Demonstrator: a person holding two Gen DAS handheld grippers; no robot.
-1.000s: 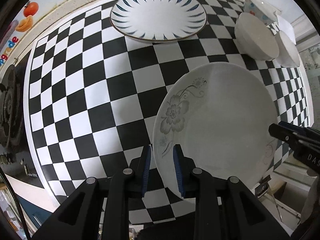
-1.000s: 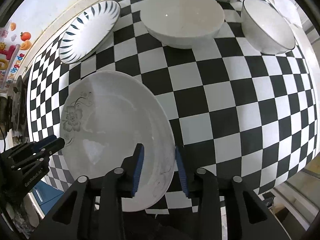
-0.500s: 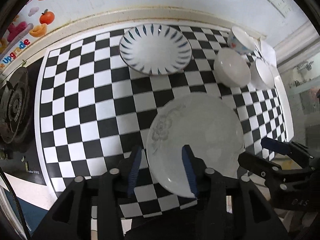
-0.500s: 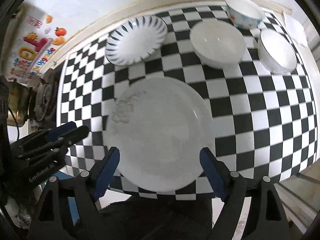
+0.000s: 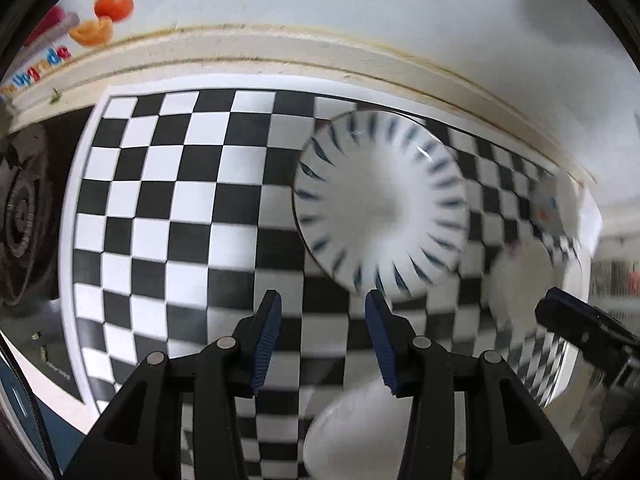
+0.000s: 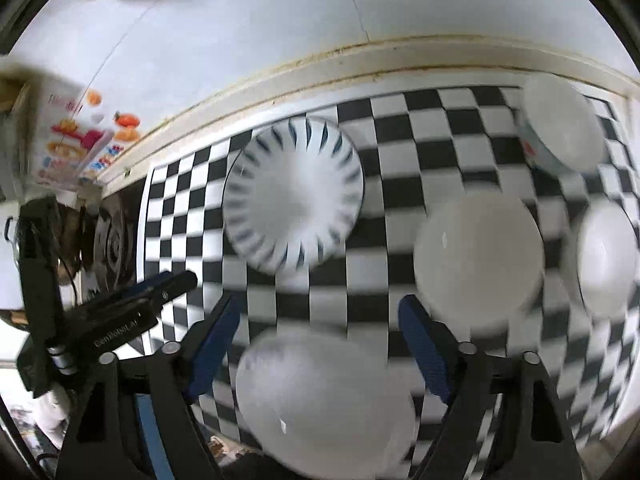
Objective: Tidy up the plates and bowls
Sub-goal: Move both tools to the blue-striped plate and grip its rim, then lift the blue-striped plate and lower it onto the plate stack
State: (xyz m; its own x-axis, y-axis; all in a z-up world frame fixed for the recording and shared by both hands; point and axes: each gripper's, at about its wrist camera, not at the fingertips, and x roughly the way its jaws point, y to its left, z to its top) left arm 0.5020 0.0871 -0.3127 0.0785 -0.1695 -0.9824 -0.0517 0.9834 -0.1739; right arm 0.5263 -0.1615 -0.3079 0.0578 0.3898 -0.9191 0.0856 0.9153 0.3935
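The left gripper (image 5: 322,336) and right gripper (image 6: 318,340) hang spread and empty above the white plate (image 6: 324,404), apparently set down beside the blue-streaked plate (image 6: 294,194) for stacking; bowls (image 6: 478,260) sit rightward.

A black and white checkered mat (image 5: 168,200) covers the counter. A dark stove burner (image 5: 24,220) sits just beside its left edge. A sticker with oranges (image 5: 100,16) is on the white wall (image 6: 260,20) behind.
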